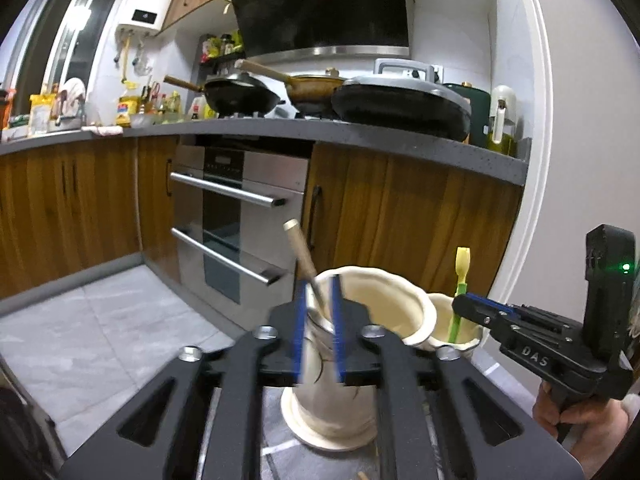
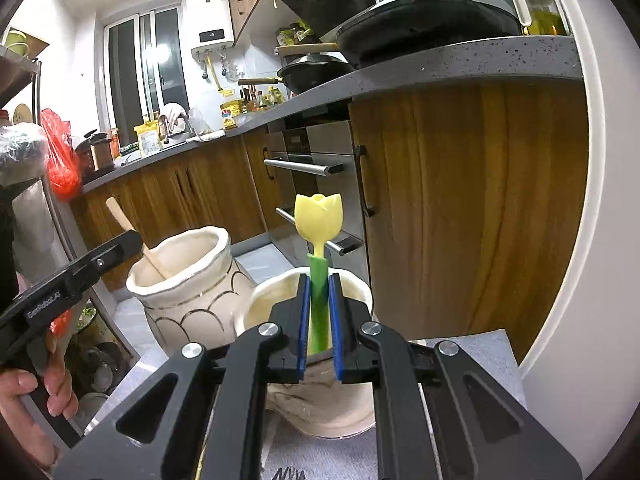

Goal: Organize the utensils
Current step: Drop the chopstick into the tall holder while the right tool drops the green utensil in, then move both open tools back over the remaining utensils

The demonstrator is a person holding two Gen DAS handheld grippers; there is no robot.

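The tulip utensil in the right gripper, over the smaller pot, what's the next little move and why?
Probably open the right gripper and let go. The tulip utensil stands upright with its green stem pinched between the blue pads, and its lower end already reaches inside the smaller pot, so it looks placed. The left gripper is busy with the wooden-handled utensil at the larger pot.

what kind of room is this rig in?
A home kitchen, almost certainly: a range hood hangs over pans on the counter, a built-in oven sits between wooden cabinets, and a wall water heater hangs by the window.
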